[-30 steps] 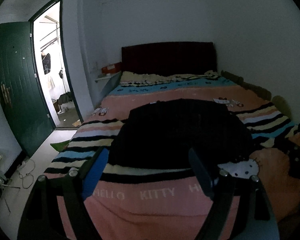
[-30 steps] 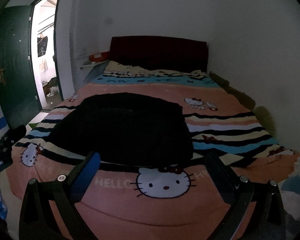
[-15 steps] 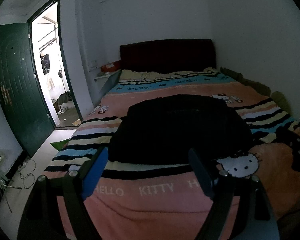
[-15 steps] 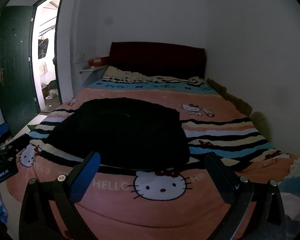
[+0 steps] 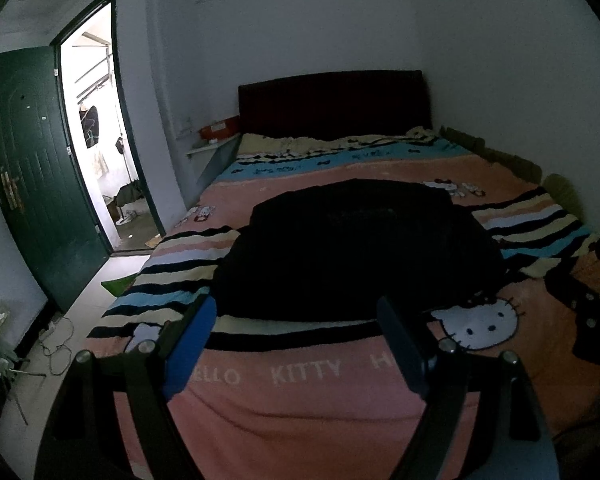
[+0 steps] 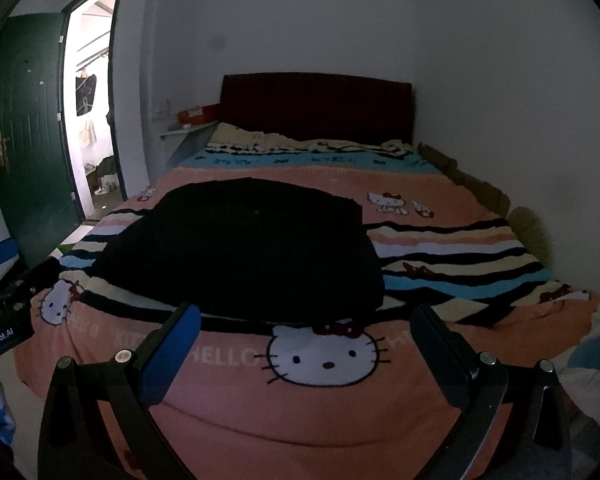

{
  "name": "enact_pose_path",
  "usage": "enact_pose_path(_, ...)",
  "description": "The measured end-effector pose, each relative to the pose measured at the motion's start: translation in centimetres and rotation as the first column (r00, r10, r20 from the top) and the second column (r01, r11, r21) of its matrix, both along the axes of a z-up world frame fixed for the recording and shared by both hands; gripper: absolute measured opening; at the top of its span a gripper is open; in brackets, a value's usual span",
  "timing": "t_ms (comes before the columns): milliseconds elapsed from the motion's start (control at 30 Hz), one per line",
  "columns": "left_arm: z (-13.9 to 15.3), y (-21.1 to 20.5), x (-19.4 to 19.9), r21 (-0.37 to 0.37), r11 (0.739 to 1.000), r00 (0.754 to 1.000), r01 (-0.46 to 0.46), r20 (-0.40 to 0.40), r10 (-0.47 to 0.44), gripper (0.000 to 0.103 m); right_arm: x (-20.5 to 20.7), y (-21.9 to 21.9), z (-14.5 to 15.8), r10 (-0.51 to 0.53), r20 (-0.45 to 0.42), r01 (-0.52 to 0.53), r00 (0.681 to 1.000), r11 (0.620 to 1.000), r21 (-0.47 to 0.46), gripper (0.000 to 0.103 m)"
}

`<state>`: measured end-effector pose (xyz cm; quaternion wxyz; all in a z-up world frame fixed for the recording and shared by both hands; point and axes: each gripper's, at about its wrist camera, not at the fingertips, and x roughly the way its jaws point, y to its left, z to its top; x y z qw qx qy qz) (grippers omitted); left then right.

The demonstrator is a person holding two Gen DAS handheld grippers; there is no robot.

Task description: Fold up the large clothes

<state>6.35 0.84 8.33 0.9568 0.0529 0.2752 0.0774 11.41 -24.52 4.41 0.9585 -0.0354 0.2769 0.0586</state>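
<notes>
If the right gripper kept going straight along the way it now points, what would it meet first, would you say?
Probably the black garment spread on the Hello Kitty blanket. The right gripper hangs open and empty, angled down at the bed; depth is unclear, so it might touch the blanket just before the garment's near edge.

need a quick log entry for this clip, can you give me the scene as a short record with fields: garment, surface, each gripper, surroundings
garment: black garment lying in a rough heap on the bed, neither gripper touching it
surface: pink Hello Kitty blanket with striped bands, covering the bed
left gripper: left gripper open, empty, short of the garment's near edge
right gripper: right gripper open, empty, above the blanket's cat face print
surroundings: dark red headboard against the far wall; green door standing open at left
lighting: dim, garment folds hard to read
</notes>
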Motion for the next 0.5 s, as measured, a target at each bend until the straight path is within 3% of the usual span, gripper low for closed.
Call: enact_pose_path(500, -0.32, -0.55, 0.05, 0.002, 1.0, 1.0, 0.005, -0.021, -0.005, 0.082, -0.1, -0.63, -0.33, 0.0, -0.003, 0.0, 1.0, 1.0, 0.012, 0.103)
